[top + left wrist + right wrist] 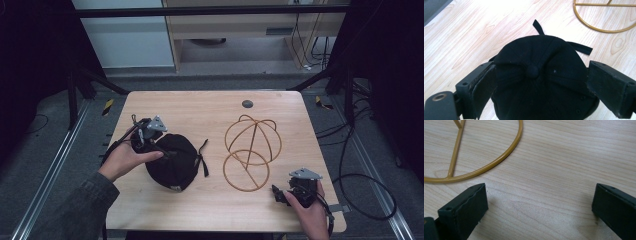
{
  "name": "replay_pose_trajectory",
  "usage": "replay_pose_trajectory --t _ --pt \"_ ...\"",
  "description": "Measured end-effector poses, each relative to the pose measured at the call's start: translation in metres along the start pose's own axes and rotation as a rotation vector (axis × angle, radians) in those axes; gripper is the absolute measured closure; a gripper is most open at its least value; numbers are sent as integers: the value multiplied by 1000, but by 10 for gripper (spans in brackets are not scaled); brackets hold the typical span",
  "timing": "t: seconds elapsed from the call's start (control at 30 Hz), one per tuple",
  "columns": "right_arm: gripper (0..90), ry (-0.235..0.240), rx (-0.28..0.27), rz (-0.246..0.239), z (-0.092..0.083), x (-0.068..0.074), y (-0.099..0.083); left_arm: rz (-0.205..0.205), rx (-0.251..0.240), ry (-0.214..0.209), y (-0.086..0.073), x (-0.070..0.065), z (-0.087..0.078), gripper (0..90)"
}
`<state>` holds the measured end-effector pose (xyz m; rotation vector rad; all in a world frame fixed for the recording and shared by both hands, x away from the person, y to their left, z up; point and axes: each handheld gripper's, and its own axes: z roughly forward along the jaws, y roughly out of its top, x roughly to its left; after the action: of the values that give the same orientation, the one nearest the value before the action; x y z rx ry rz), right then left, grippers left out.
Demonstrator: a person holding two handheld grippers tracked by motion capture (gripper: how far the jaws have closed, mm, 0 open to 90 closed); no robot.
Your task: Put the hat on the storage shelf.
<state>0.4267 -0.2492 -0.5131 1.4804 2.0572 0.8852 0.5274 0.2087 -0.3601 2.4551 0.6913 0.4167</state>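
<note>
- High view: a black cap (172, 161) lies crown-up on the left half of the wooden table (200, 212), well apart from the gold wire stand (250, 150) at the right. The left gripper (145, 132) sits at the cap's left edge; the right gripper (287, 192) rests near the front right corner, just beside the stand's round base.
- Left gripper view: the jaws straddle the cap's crown (536, 75), spread wide. Its left pad seems to brush the fabric, while the right one stands just off it; no firm pinch yet. The cap looks light, soft and floppy, so it would likely sag if lifted by a single fold. The stiffer brim or a gathered crown seam seems the better hold.
- Right gripper view: the jaws are spread wide over bare wood, holding nothing, near the stand's ring (486, 165).
</note>
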Motion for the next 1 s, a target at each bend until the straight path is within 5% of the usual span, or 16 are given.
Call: replay_pose_trajectory --t 0.3,0.47,0.73,0.9,1.0 --pt "5 -4 -3 5 0 1 -1 -4 41 6 5 1 8 95" --pt "5 -5 -3 4 0 1 -1 21 107 4 7 1 10 109" --pt "5 -9 -3 10 -1 1 -1 -4 103 18 5 1 15 142" --pt "5 -10 -4 8 -1 1 -1 28 117 -20 0 0 25 291" --pt "5 -11 -4 9 -1 2 -1 10 131 -20 -4 2 29 312"
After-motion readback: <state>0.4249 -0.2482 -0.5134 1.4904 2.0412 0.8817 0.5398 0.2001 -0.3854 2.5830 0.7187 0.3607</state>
